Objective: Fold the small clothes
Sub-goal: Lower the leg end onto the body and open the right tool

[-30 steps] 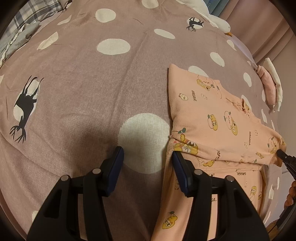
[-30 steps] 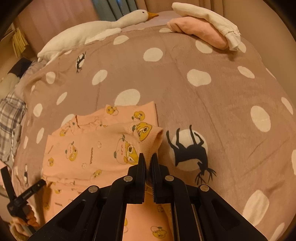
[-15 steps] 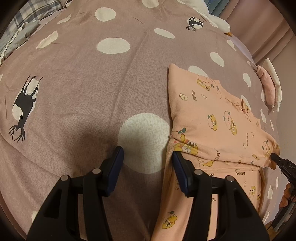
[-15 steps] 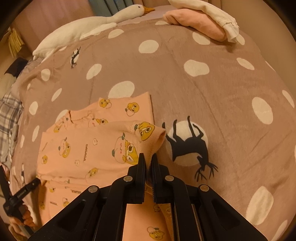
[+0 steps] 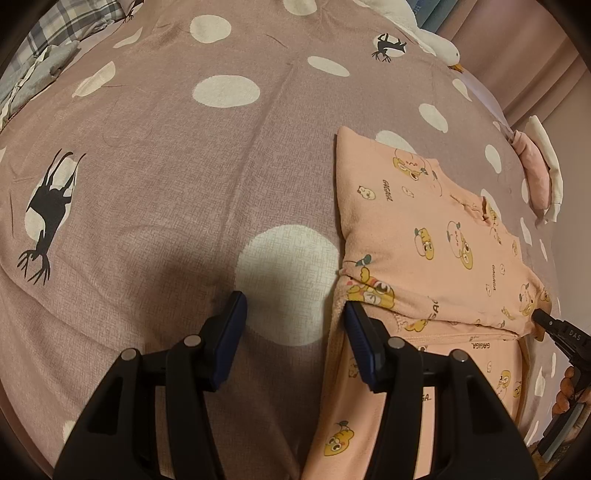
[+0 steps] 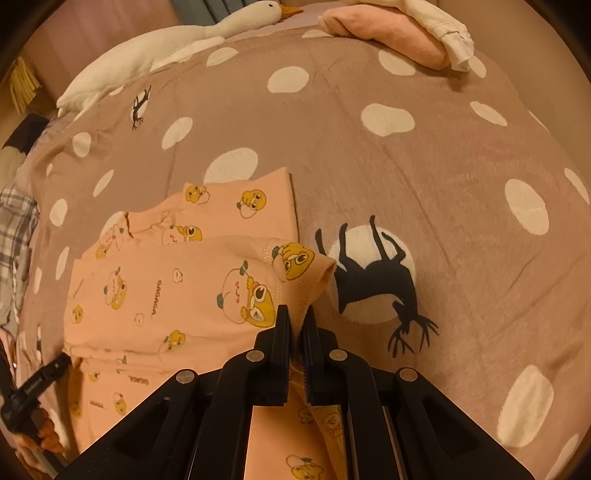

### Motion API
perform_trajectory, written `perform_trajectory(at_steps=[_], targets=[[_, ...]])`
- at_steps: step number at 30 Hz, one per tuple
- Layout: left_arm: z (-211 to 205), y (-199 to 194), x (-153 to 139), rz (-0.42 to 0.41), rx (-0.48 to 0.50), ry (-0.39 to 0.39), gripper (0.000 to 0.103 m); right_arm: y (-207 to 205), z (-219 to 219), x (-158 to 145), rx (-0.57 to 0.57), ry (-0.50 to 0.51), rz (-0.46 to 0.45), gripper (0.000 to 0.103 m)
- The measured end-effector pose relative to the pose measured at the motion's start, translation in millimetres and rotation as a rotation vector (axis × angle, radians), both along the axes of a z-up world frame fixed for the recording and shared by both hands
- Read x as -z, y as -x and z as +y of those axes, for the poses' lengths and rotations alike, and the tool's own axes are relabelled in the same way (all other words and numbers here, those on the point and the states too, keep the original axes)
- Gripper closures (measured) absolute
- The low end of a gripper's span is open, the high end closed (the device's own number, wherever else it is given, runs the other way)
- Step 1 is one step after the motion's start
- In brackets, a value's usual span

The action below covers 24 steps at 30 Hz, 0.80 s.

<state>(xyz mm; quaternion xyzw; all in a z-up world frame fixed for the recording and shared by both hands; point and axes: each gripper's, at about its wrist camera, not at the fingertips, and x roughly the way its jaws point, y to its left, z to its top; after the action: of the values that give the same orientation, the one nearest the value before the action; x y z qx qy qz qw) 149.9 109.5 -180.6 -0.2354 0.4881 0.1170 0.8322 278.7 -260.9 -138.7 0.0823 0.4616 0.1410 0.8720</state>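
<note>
Home bedroom. Bed (image 5: 155, 155) covered by mauve duvet with white polka dots and black deer silhouettes. White goose plush (image 6: 177, 40) lies along the far edge, curtains (image 5: 535, 55) behind it. Folded pink and white clothes (image 6: 402, 33) stacked at one corner, plaid fabric (image 5: 62, 26) bunched at another. Pink cartoon-print kids' pajamas (image 6: 177, 288) spread on the duvet.

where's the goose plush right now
In the right wrist view, the goose plush lies at the top left, along the far edge of the spotted bedspread, left of the folded pink clothes.
</note>
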Motion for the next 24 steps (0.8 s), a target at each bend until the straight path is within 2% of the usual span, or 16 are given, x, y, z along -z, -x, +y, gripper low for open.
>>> perform_trajectory(at_steps=[24], targets=[[-1.1,-1.0,1.2,-0.002,-0.001,-0.008,0.047,-3.4,2.2,16.9,0.016,0.033,0.031,0.097]])
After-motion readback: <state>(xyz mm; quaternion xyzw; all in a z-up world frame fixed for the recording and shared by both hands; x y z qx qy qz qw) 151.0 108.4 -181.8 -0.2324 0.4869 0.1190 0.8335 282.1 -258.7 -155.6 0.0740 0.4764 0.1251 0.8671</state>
